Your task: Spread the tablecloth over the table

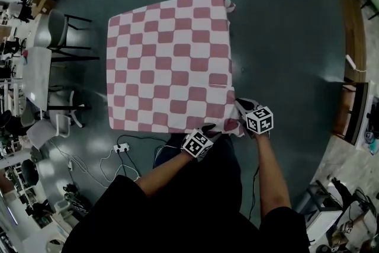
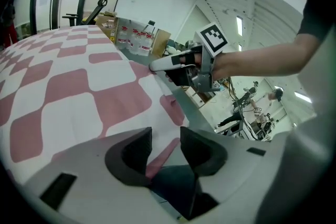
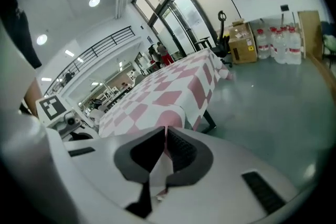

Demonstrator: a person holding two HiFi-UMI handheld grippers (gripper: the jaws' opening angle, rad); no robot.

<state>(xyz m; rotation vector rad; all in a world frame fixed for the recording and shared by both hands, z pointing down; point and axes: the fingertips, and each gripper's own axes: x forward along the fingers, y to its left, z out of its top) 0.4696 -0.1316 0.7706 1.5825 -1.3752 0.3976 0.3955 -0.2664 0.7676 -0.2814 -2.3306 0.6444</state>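
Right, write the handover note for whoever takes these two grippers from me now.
Left gripper: jaws apart; the cloth's near edge lies in the gap, not pinched.
Right gripper: shut on the near right corner of the checked tablecloth.
Things: the cloth lies over the table, covers its top and hangs down the right side.
Done: the cloth is spread and mostly flat.
Left: the near right corner is bunched at the right gripper, and the far right corner looks folded over. Probably draw both down, smooth them, then let go.
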